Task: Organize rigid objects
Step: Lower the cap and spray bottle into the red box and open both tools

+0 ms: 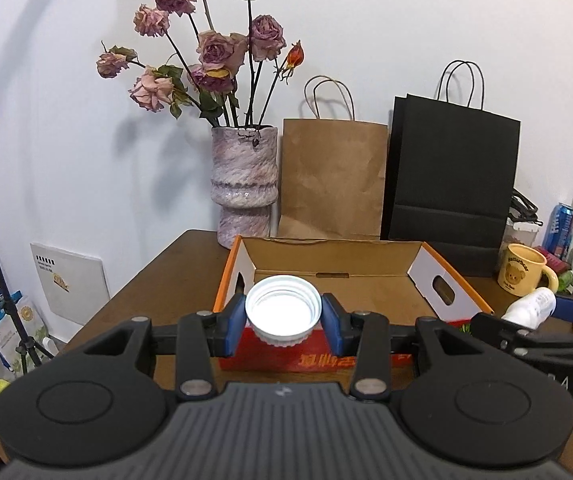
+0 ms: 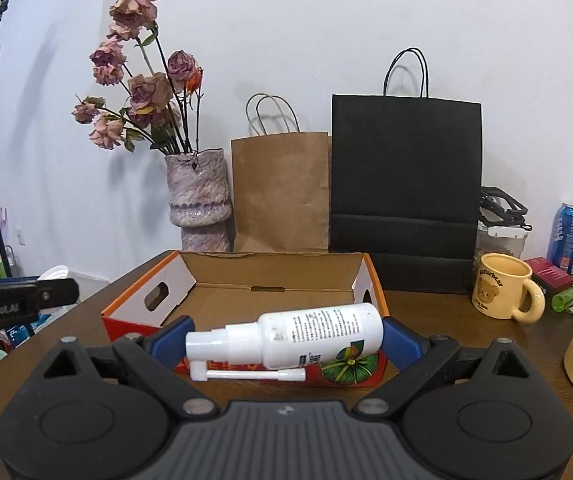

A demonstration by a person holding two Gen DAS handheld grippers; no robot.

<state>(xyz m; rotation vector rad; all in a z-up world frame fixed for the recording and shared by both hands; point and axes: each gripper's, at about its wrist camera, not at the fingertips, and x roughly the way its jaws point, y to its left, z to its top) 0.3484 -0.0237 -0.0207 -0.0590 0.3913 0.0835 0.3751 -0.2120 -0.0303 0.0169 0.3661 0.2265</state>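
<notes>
Left tool (image 1: 282, 322) pinches white cap (image 1: 283, 311) by its rim, hollow side toward camera. Right tool (image 2: 286, 336) clamps spray bottle (image 2: 306, 334) lengthwise, nozzle left. Both held just short of the empty box (image 2: 270, 276) on the worktop (image 1: 158, 280), likely for dropping in.

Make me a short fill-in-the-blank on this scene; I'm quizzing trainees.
1. The left gripper holds a white ____.
2. The right gripper holds a spray ____.
3. The box in front of both grippers is ____ inside.
4. The mug beside the box shows a ____.

Missing: cap; bottle; empty; bear
</notes>
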